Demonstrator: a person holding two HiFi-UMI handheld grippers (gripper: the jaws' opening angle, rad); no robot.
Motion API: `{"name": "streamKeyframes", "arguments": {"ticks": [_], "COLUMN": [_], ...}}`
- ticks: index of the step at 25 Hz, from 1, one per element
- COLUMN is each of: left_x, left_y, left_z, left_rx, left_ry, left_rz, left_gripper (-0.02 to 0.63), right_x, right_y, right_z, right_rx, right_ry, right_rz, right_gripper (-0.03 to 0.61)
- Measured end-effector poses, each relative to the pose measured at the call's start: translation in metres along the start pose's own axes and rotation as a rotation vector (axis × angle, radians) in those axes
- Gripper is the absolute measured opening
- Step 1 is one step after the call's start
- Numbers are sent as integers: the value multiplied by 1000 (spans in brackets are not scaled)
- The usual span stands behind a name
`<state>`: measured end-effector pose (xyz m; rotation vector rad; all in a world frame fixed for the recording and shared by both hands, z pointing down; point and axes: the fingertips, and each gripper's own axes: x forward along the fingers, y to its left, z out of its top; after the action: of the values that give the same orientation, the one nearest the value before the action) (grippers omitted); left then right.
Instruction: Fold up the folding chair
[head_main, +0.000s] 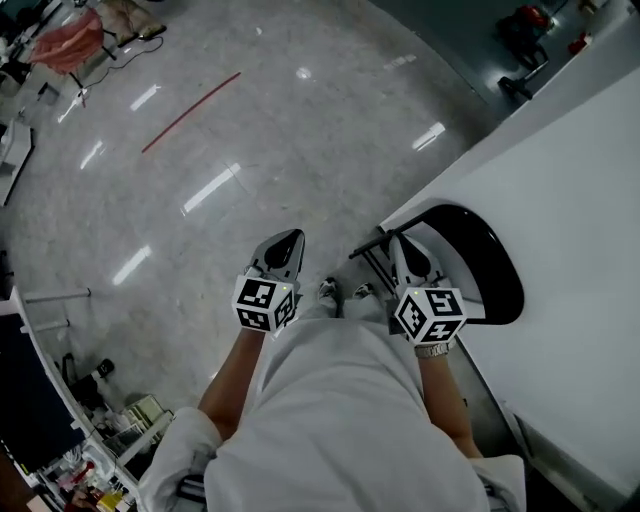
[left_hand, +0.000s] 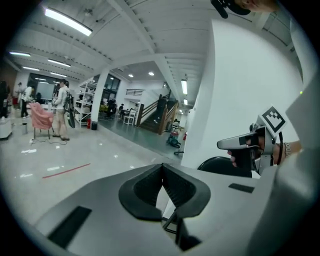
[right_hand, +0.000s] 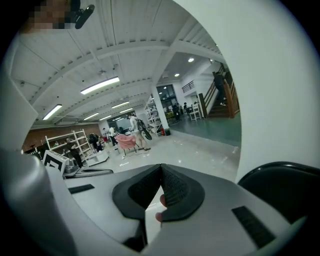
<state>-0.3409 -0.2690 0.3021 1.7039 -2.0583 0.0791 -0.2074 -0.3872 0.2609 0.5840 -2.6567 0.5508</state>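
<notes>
1. Head view: I look down on both tools held out in front of the person's white shirt (head_main: 340, 420). The left tool (head_main: 288, 242) hangs over the bare grey floor (head_main: 250, 150), its jaws together and nothing in them
2. Same view: the right tool (head_main: 405, 250) has its jaws together too. It sits over the black tube frame at the left edge of the folding chair (head_main: 485, 262); I cannot tell whether it touches. The chair's black seat stands close against the white wall (head_main: 560, 200). A red line (head_main: 190, 112) lies on the floor well apart from it
3. Left gripper view: the left tool (left_hand: 163, 172) has its pads pressed shut on nothing. The chair's seat (left_hand: 220, 164) shows at the foot of the wall (left_hand: 240, 90), with the right tool (left_hand: 225, 144) just above it
4. Right gripper view: the right tool (right_hand: 161, 171) is closed and empty at the tips; a small pinkish shape shows below the pads, which I cannot identify. The chair (right_hand: 285, 187) fills the lower right, and the left tool (right_hand: 107, 171) is at the left
</notes>
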Motion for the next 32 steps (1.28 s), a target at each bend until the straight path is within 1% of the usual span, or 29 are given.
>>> {"name": "streamKeyframes", "arguments": {"ticks": [5, 7, 9, 14, 17, 20, 23, 26, 30, 32], "left_x": [-50, -59, -64, -74, -71, -57, -54, -69, -103, -118], "left_y": [32, 34, 27, 0, -23, -53, -76, -84, -83, -80], "left_z": [-21, -26, -26, -19, -19, -17, -12, -18, -44, -51], "left_rx": [-55, -70, -79, -106, -122, -100, -89, -112, -151, -175], "left_ry": [-25, -29, -36, -54, -62, -60, -75, -95, -93, -93], "left_rz": [191, 255, 298, 367, 385, 386, 406, 454, 540, 580], "left_gripper": [11, 11, 11, 11, 11, 11, 11, 11, 11, 11], "right_x": [21, 23, 21, 8, -5, -18, -28, -32, -38, -42], "right_y": [33, 38, 40, 44, 36, 16, 2, 3, 20, 30], "right_z": [-2, -3, -5, -11, -7, -5, -9, -16, -29, -28], "right_rx": [-46, -72, -84, -93, -112, -137, -151, -159, -187, -212], "right_ry": [17, 26, 40, 75, 79, 77, 93, 110, 116, 112], "right_rz": [130, 171, 207, 267, 288, 299, 325, 358, 409, 435], "right_gripper": [5, 5, 3, 3, 3, 3, 3, 3, 3, 3]}}
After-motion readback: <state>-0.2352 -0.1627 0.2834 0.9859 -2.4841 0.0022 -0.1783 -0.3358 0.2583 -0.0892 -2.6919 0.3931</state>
